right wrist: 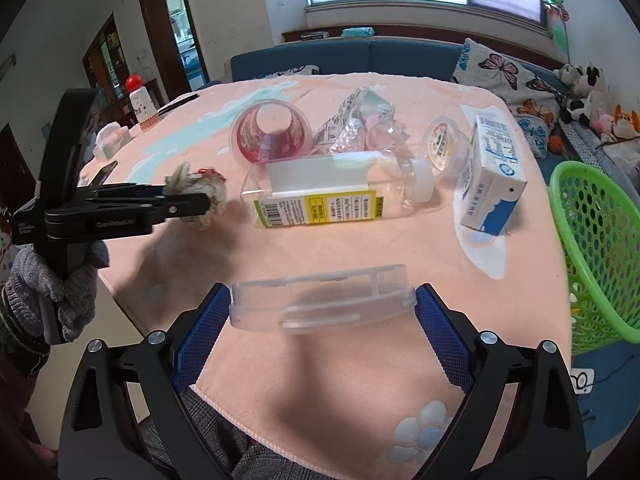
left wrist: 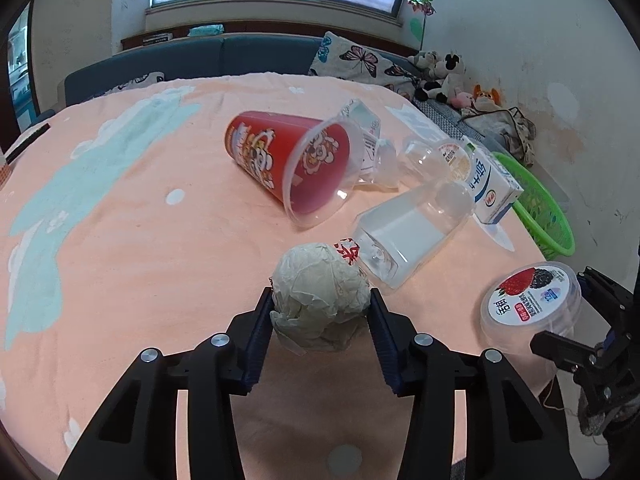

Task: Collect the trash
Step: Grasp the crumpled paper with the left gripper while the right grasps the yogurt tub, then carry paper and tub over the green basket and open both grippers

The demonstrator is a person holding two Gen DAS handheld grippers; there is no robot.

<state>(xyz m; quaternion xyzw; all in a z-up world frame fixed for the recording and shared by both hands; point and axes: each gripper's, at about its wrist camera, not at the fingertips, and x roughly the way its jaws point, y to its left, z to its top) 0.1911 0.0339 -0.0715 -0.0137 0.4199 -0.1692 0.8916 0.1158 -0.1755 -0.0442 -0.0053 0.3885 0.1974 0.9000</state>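
My left gripper [left wrist: 320, 312] is shut on a crumpled paper ball [left wrist: 320, 300], held just above the peach tablecloth; it also shows in the right wrist view [right wrist: 200, 196]. My right gripper [right wrist: 322, 304] is shut on a clear plastic tub [right wrist: 320, 300] with a berry label [left wrist: 528, 296]. On the table lie a red cup [left wrist: 288, 160] on its side, a clear bottle [right wrist: 332, 192], a milk carton [right wrist: 496, 168], a small lidded cup [right wrist: 444, 148] and crumpled plastic wrap [right wrist: 356, 124].
A green mesh basket [right wrist: 592, 248] stands off the table's right edge. A sofa with pillows and plush toys [left wrist: 440, 72] runs behind the table. A white bottle with a red cap [right wrist: 140, 104] stands at the far left.
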